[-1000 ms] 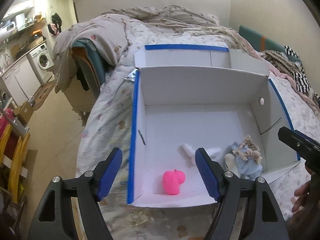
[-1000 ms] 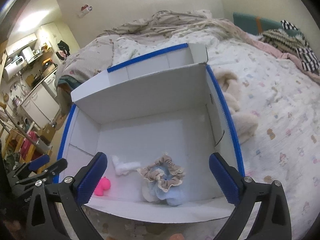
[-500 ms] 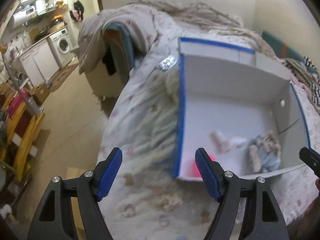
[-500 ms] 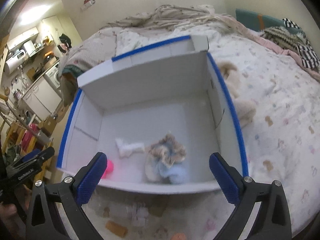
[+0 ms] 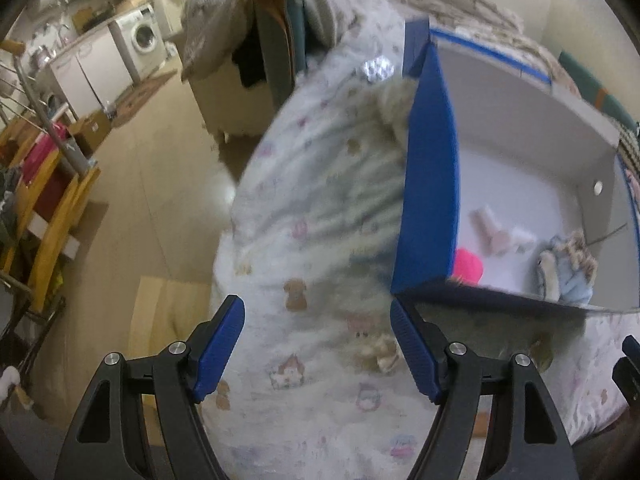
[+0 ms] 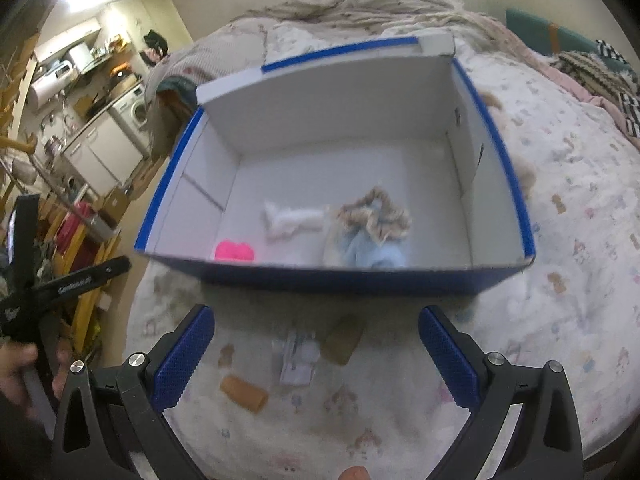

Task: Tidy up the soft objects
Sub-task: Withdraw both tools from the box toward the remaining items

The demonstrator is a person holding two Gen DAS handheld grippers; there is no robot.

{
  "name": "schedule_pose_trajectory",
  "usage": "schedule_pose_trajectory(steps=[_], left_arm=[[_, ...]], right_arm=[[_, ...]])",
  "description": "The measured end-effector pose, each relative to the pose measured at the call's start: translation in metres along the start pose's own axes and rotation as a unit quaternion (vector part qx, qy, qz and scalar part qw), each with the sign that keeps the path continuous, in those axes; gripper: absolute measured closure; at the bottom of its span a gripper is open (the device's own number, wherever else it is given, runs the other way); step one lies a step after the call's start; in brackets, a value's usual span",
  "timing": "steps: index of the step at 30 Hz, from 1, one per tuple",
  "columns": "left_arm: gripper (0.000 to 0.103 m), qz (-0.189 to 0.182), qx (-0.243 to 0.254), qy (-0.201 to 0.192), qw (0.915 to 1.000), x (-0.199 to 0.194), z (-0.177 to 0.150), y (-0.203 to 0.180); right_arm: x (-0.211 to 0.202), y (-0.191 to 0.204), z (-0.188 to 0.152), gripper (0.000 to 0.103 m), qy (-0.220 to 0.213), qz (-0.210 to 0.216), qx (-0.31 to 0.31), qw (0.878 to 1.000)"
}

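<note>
A blue-and-white cardboard box (image 6: 500, 184) (image 5: 428, 184) stands on the bed. Inside lie a pink soft toy (image 6: 234, 250) (image 5: 468, 266), a white plush piece (image 6: 292, 218) (image 5: 496, 232) and a blue-and-beige frilly cloth doll (image 6: 372, 232) (image 5: 568, 276). On the quilt before the box lie a tan roll (image 6: 244, 394), an olive-brown piece (image 6: 344, 338) and a small white item (image 6: 298, 358). A cream fluffy item (image 5: 394, 108) lies left of the box. My left gripper (image 5: 318, 350) is open and empty over the quilt. My right gripper (image 6: 316, 354) is open and empty above the loose pieces.
The bed's quilt (image 6: 560, 240) drops off to the floor (image 5: 152, 184) on the left. A chair with draped clothes (image 5: 276, 40) stands beyond the bed. Yellow frames (image 5: 52, 200) and kitchen units (image 5: 108, 60) are at far left. Another cream plush (image 6: 524, 168) lies right of the box.
Both grippers have pulled back from the box toward the bed's near edge; the left one also swung left. The loose pieces on the quilt came into the right view.
</note>
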State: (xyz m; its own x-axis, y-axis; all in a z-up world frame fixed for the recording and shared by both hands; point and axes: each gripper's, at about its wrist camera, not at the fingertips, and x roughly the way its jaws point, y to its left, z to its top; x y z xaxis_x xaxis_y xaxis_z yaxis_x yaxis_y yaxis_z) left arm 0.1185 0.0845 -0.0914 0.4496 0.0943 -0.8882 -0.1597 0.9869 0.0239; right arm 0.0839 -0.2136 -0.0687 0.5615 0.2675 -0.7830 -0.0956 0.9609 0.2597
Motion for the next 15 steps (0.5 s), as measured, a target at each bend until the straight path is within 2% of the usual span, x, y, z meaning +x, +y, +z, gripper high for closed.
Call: schedule_pose_trajectory(steps=[3, 9, 15], left_arm=[[0.030, -0.007, 0.006, 0.021, 0.9997, 0.013, -0.002, -0.008], [0.030, -0.025, 0.010, 0.034, 0.9991, 0.023, -0.002, -0.019], [0.030, -0.033, 0.030, 0.064, 0.9970, 0.042, -0.005, -0.035]], right_arm=[[0.004, 0.000, -0.003, 0.000, 0.014, 0.000, 0.003, 1.000], [0.019, -0.008, -0.006, 0.000, 0.043, 0.009, 0.028, 0.999], [0.043, -0.033, -0.011, 0.000, 0.094, 0.017, 0.096, 0.991]])
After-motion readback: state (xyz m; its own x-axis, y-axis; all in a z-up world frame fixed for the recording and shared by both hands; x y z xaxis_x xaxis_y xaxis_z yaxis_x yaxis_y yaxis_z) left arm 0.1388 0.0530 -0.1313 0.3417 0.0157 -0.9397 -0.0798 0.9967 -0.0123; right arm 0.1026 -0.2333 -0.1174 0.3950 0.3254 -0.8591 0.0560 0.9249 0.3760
